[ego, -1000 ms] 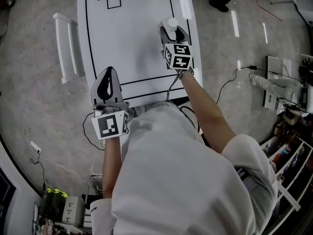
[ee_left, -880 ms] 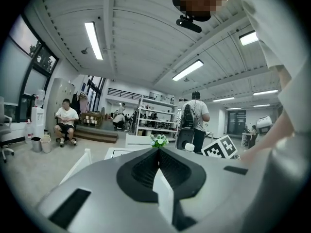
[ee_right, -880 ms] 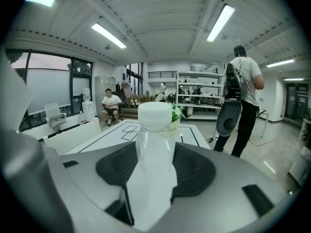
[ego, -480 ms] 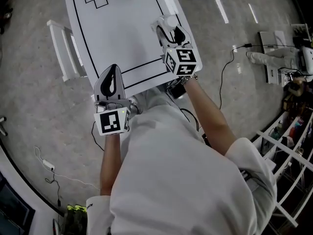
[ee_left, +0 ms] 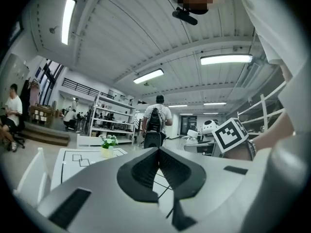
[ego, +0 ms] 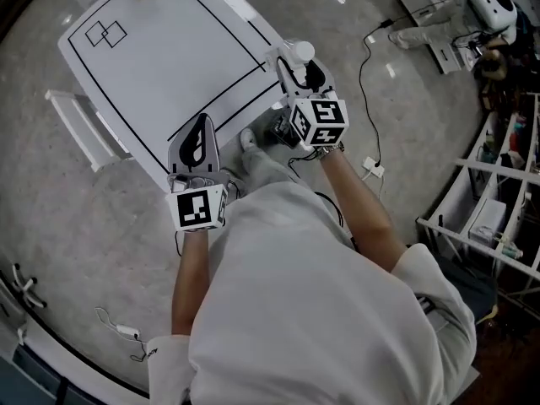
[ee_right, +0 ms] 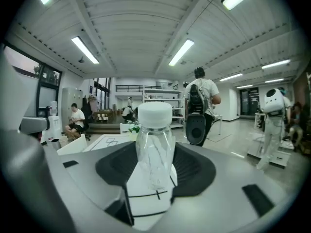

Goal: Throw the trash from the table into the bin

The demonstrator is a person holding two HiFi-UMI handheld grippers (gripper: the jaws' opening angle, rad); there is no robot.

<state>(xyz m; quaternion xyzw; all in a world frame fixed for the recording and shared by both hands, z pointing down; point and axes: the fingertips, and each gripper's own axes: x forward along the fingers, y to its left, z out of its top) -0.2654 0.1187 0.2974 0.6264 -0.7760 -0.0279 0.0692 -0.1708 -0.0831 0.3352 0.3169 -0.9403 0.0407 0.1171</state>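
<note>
Your right gripper (ego: 297, 64) grips the bottle (ee_right: 155, 144) with jaws wide apart: its long axis is upright, cap at 12 o'clock. Your left gripper (ee_left: 158, 152) – jaws together – holds nothing.

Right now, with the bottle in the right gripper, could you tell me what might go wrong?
1. The clear bottle stands upright between the right gripper's jaws, held by its smooth body; it might slip.
2. A cable trails over the floor on the person's right; a foot could catch it.
3. No bin shows in any view, so the path there is unchecked.
</note>
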